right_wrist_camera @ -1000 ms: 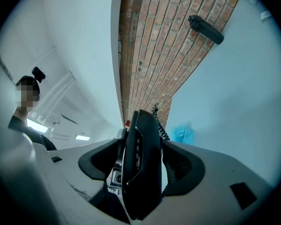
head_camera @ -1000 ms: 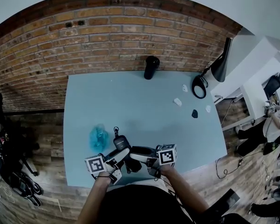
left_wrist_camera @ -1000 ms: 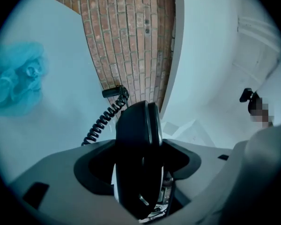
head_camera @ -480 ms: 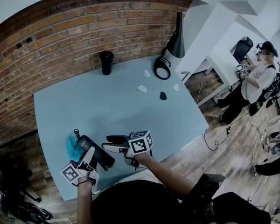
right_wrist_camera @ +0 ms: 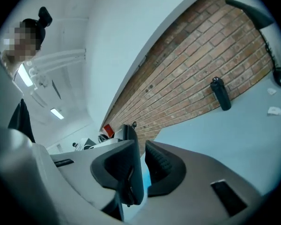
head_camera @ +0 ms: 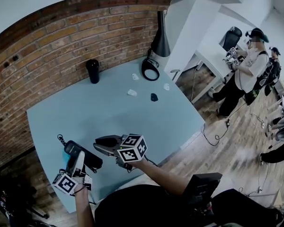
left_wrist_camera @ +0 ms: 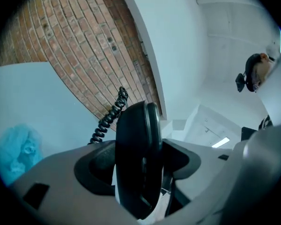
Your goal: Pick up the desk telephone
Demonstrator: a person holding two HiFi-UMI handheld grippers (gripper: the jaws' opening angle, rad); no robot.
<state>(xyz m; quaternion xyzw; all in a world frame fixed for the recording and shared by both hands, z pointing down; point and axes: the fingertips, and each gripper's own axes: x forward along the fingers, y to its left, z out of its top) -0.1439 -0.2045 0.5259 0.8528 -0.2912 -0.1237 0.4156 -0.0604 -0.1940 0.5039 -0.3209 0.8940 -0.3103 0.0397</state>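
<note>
The black desk telephone (head_camera: 84, 155) hangs above the near left corner of the pale blue table (head_camera: 132, 117), its coiled cord (head_camera: 61, 139) trailing off its far end. My left gripper (head_camera: 78, 163) is shut on it; in the left gripper view the telephone (left_wrist_camera: 136, 158) stands on edge, filling the gap between the pads, with the cord (left_wrist_camera: 108, 117) beyond. My right gripper (head_camera: 104, 143) hovers just right of the telephone, pointing left. Its jaws (right_wrist_camera: 141, 146) are closing, a narrow gap still shows between them, and nothing is in it.
A crumpled blue thing (left_wrist_camera: 18, 146) lies on the table under the telephone. Farther back stand a black cylinder (head_camera: 92, 71) and a black lamp (head_camera: 160, 41) with its ring base (head_camera: 150, 71). Small white bits (head_camera: 131, 92) and a small black piece (head_camera: 154, 97) lie near them. People (head_camera: 248, 65) stand at right.
My left gripper has carried the telephone up and to the left, away from the right gripper, which no longer touches it. Both grippers rolled, and the head view swung to the right.
</note>
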